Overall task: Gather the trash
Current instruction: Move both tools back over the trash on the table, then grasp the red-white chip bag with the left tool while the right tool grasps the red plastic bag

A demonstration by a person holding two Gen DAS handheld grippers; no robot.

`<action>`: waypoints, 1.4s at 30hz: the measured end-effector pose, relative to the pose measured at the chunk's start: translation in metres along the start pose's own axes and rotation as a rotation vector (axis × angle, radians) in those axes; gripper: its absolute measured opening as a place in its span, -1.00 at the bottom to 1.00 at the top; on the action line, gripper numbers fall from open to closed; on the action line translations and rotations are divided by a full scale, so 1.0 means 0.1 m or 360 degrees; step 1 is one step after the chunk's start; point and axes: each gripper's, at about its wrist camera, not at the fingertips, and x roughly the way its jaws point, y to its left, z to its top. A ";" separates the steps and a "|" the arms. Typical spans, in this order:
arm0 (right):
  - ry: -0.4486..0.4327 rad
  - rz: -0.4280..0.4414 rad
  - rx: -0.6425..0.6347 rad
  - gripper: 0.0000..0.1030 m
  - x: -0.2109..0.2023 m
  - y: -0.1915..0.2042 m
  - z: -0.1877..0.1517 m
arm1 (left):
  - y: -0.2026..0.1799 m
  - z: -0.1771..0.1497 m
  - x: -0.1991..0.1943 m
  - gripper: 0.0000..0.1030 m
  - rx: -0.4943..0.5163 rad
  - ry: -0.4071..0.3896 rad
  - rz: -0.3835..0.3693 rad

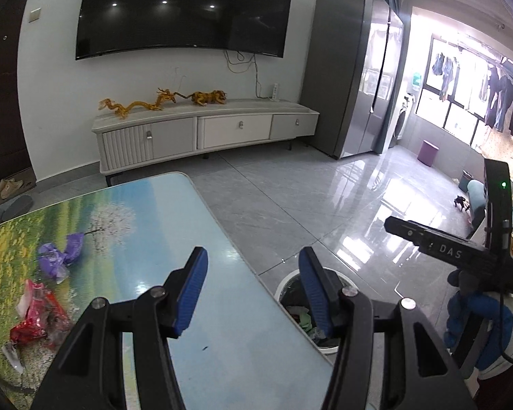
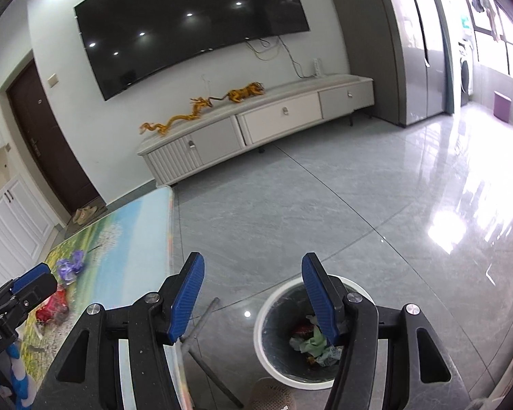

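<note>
1. Both grippers are spread wide with nothing between their blue pads: the left gripper (image 1: 253, 294) hangs over the right edge of the folding table (image 1: 222, 324), and the right gripper (image 2: 253, 295) hangs over the floor beside that edge, its right finger above the trash bin (image 2: 266, 311).
2. Seen from the left wrist camera, the right gripper (image 1: 437, 242) appears at the far right, held by a hand in a blue and white glove (image 1: 478, 321).
3. Seen from the right wrist camera, the left gripper (image 2: 27, 285) shows at the lower left edge, above the table (image 2: 136, 239).
4. A crumpled purple wrapper (image 1: 60, 256) lies on the table near its left edge, on the printed meadow picture.
5. A crumpled red wrapper (image 1: 39, 314) lies nearer the camera than the purple one, close to the same left edge, with a bit of clear plastic (image 1: 12, 355) just beside it.
6. The round white bin (image 1: 290, 283) stands on the grey tiled floor (image 1: 290, 198), just beside the table's right edge.
7. Inside the bin, crumpled scraps (image 2: 316, 345) in green, red and pale colours lie at the bottom.
8. Across the room, a white TV cabinet (image 1: 205, 130) carries golden dragon and tiger figures (image 1: 160, 100) beneath a wall-mounted television (image 1: 184, 10).
</note>
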 end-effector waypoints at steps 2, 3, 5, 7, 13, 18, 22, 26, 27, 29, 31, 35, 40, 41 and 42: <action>-0.0013 0.0023 -0.0045 0.10 -0.04 0.16 0.03 | 0.17 -0.01 -0.10 0.04 -0.0029 -0.0020 0.0041; -0.0017 0.0034 -0.0064 0.10 -0.06 0.22 0.03 | 0.27 -0.04 -0.16 0.04 -0.0047 -0.0029 0.0062; -0.0021 0.0062 -0.0113 0.10 -0.08 0.39 0.05 | 0.48 -0.08 -0.27 0.04 -0.0085 -0.0050 0.0109; -0.0025 0.0089 -0.0163 0.10 -0.10 0.55 0.06 | 0.71 -0.14 -0.37 0.04 -0.0129 -0.0062 0.0162; 0.0012 0.0206 -0.0303 0.10 -0.01 1.10 0.06 | 1.49 -0.42 -0.61 0.04 -0.0263 -0.0045 0.0372; 0.0088 0.0299 -0.0399 0.10 0.23 1.45 -0.02 | 2.06 -0.71 -0.76 0.04 -0.0327 0.0007 0.0528; 0.0160 0.0370 -0.0480 0.10 0.43 1.78 -0.13 | 2.36 -0.85 -0.80 0.04 -0.0352 0.0060 0.0584; 0.0228 0.0440 -0.0560 0.10 0.62 2.09 -0.23 | 2.51 -0.94 -0.73 0.04 -0.0321 0.0116 0.0588; 0.0250 0.0468 -0.0581 0.10 0.68 2.17 -0.26 | 2.53 -0.96 -0.69 0.04 -0.0311 0.0132 0.0586; 0.0287 0.0528 -0.0611 0.10 0.76 2.31 -0.31 | 2.56 -1.00 -0.62 0.04 -0.0296 0.0162 0.0570; 0.0336 0.0579 -0.0633 0.10 0.87 2.45 -0.38 | 2.59 -1.02 -0.53 0.04 -0.0282 0.0191 0.0566; 0.0421 0.0637 -0.0689 0.10 1.08 2.69 -0.52 | 2.71 -1.11 -0.36 0.04 -0.0306 0.0254 0.0565; 0.0535 0.0701 -0.0731 0.10 1.31 2.94 -0.71 | 2.84 -1.19 -0.21 0.03 -0.0337 0.0316 0.0583; 0.0551 0.0710 -0.0738 0.10 1.35 2.98 -0.75 | 2.85 -1.20 -0.21 0.03 -0.0340 0.0315 0.0581; 0.0567 0.0718 -0.0744 0.10 1.38 3.02 -0.78 | 2.87 -1.20 -0.20 0.03 -0.0342 0.0312 0.0578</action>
